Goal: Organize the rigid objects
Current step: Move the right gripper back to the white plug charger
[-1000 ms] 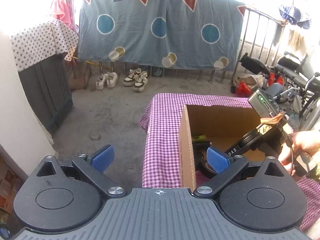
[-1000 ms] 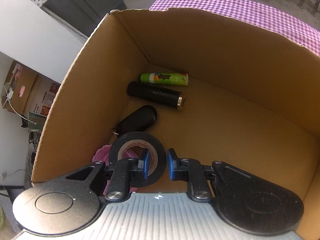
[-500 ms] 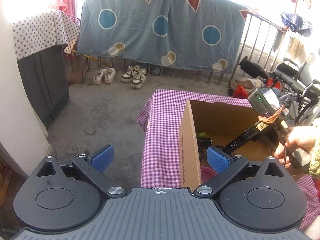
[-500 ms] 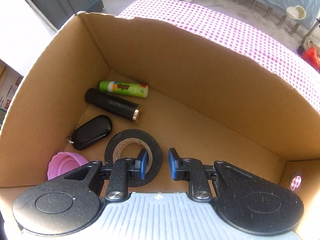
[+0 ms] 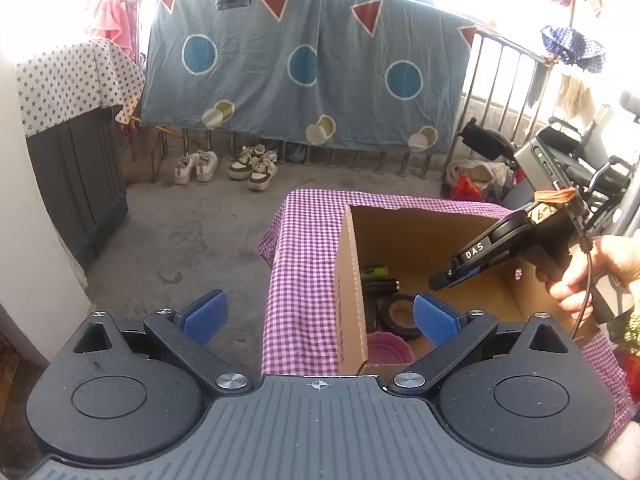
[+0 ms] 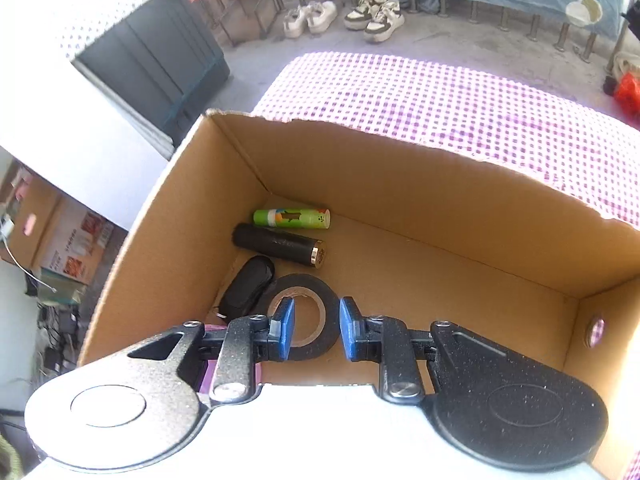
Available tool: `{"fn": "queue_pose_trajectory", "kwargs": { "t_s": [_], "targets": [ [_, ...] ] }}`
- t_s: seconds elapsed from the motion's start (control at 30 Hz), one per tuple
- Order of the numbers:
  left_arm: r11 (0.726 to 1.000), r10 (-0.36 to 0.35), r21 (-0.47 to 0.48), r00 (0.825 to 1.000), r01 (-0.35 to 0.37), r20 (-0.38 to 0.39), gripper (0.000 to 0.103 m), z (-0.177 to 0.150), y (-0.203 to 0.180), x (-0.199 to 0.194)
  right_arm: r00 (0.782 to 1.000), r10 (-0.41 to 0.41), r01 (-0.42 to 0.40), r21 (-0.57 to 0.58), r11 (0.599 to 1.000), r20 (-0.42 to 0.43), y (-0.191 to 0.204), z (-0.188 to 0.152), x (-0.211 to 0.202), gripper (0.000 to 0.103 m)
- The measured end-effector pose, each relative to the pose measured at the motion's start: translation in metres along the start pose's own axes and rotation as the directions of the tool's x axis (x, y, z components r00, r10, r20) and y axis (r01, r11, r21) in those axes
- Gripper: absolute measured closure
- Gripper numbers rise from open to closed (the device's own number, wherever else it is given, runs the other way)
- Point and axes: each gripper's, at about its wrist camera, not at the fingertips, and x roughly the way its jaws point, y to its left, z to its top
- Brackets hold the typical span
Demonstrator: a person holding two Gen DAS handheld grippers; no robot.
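An open cardboard box (image 6: 440,184) stands on a table with a purple checked cloth (image 6: 460,96). Inside it lie a green tube (image 6: 292,218), a black cylinder (image 6: 278,245), a black key fob (image 6: 246,290), a roll of black tape (image 6: 304,316) and a pink lid (image 5: 388,350). My right gripper (image 6: 316,328) hangs above the tape with its jaws a little apart and holds nothing; it also shows in the left wrist view (image 5: 472,260) over the box (image 5: 352,280). My left gripper (image 5: 320,316) is wide open and empty, in front of the box's left wall.
A dark cabinet under a star-patterned cloth (image 5: 76,148) stands at the left. Shoes (image 5: 228,166) lie on the concrete floor below a blue sheet on a railing (image 5: 320,68). Wheelchairs (image 5: 580,160) are at the right. Cardboard boxes (image 6: 52,240) sit on the floor.
My right gripper let go of the black tape, which now lies on the box floor, then rose and drew back, jaws slightly wider. My left gripper pulled back a little.
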Motion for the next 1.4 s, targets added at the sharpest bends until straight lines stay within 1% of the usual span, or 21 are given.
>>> {"fn": "queue_pose_trajectory", "kwargs": {
  "t_s": [0.1, 0.17, 0.23, 0.27, 0.3, 0.37, 0.47, 0.53, 0.57, 0.6, 0.67, 0.7, 0.77, 0.83, 0.97, 1.03, 1.2, 1.27, 1.33, 1.37, 1.4],
  "targets": [
    [0.999, -0.047, 0.017, 0.999, 0.046, 0.021, 0.003, -0.002, -0.010, -0.010, 0.991, 0.072, -0.076, 0.035, 0.996, 0.111, -0.010, -0.021, -0.052, 0.076],
    [0.996, -0.080, 0.025, 0.996, 0.080, 0.024, 0.002, -0.004, -0.017, -0.014, 0.974, 0.114, -0.127, 0.055, 0.990, 0.194, -0.015, -0.051, -0.086, 0.076],
    [0.991, -0.126, 0.041, 0.992, 0.124, 0.026, 0.001, -0.008, -0.025, -0.018, 0.953, 0.134, -0.158, 0.069, 0.985, 0.271, -0.018, -0.086, -0.114, 0.076],
    [0.988, -0.148, 0.050, 0.989, 0.146, 0.028, 0.001, -0.010, -0.028, -0.020, 0.942, 0.135, -0.166, 0.079, 0.983, 0.306, -0.018, -0.104, -0.125, 0.073],
    [0.982, -0.179, 0.066, 0.983, 0.177, 0.031, 0.001, -0.013, -0.033, -0.022, 0.930, 0.134, -0.175, 0.092, 0.980, 0.343, -0.018, -0.123, -0.136, 0.065],
    [0.967, -0.235, 0.106, 0.972, 0.231, 0.024, 0.001, -0.019, -0.045, -0.024, 0.904, 0.126, -0.192, 0.125, 0.973, 0.409, -0.020, -0.160, -0.146, 0.054],
    [0.945, -0.288, 0.157, 0.957, 0.288, -0.023, 0.001, -0.032, -0.067, -0.023, 0.868, 0.092, -0.208, 0.189, 0.960, 0.488, -0.027, -0.217, -0.157, 0.053],
    [0.928, -0.322, 0.177, 0.944, 0.329, -0.069, 0.001, -0.043, -0.083, -0.020, 0.856, 0.063, -0.211, 0.235, 0.949, 0.513, -0.032, -0.246, -0.155, 0.053],
    [0.919, -0.343, 0.175, 0.935, 0.354, -0.090, 0.001, -0.049, -0.091, -0.019, 0.854, 0.044, -0.213, 0.272, 0.938, 0.519, -0.036, -0.263, -0.150, 0.052],
    [0.906, -0.377, 0.159, 0.919, 0.391, -0.116, 0.001, -0.057, -0.097, -0.017, 0.856, 0.035, -0.216, 0.294, 0.931, 0.516, -0.038, -0.273, -0.147, 0.052],
    [0.875, -0.447, 0.123, 0.878, 0.469, -0.169, 0.001, -0.071, -0.108, -0.011, 0.867, 0.029, -0.225, 0.340, 0.913, 0.497, -0.045, -0.292, -0.138, 0.052],
    [0.866, -0.467, 0.101, 0.864, 0.490, -0.190, 0.001, -0.078, -0.113, -0.007, 0.875, 0.029, -0.228, 0.357, 0.906, 0.483, -0.048, -0.299, -0.133, 0.052],
    [0.860, -0.483, 0.068, 0.849, 0.506, -0.215, 0.001, -0.089, -0.122, 0.001, 0.886, 0.018, -0.217, 0.380, 0.899, 0.464, -0.050, -0.308, -0.127, 0.052],
    [0.866, -0.476, 0.052, 0.851, 0.498, -0.224, 0.001, -0.097, -0.129, 0.006, 0.887, -0.004, -0.198, 0.390, 0.899, 0.461, -0.053, -0.310, -0.126, 0.052],
    [0.882, -0.438, 0.073, 0.868, 0.465, -0.234, 0.001, -0.108, -0.139, 0.013, 0.878, -0.012, -0.201, 0.393, 0.897, 0.478, -0.057, -0.321, -0.128, 0.051],
    [0.877, -0.443, 0.082, 0.862, 0.474, -0.246, 0.001, -0.111, -0.142, 0.013, 0.878, -0.017, -0.199, 0.397, 0.896, 0.478, -0.059, -0.322, -0.129, 0.051],
    [0.845, -0.504, 0.051, 0.825, 0.532, -0.256, 0.000, -0.113, -0.146, 0.015, 0.882, -0.014, -0.205, 0.412, 0.888, 0.470, -0.069, -0.327, -0.120, 0.051],
    [0.837, -0.524, 0.030, 0.815, 0.546, -0.248, 0.000, -0.113, -0.147, 0.016, 0.883, -0.015, -0.207, 0.418, 0.884, 0.469, -0.072, -0.329, -0.118, 0.051],
    [0.830, -0.536, 0.035, 0.814, 0.557, -0.223, 0.000, -0.116, -0.148, 0.015, 0.882, -0.016, -0.211, 0.425, 0.880, 0.471, -0.076, -0.330, -0.116, 0.051],
    [0.830, -0.534, 0.049, 0.818, 0.555, -0.214, 0.000, -0.117, -0.151, 0.018, 0.880, -0.014, -0.216, 0.428, 0.877, 0.474, -0.079, -0.330, -0.114, 0.051],
    [0.836, -0.523, 0.066, 0.828, 0.545, -0.204, 0.000, -0.119, -0.154, 0.019, 0.880, -0.011, -0.223, 0.432, 0.874, 0.476, -0.082, -0.329, -0.113, 0.051]
  ]
}}
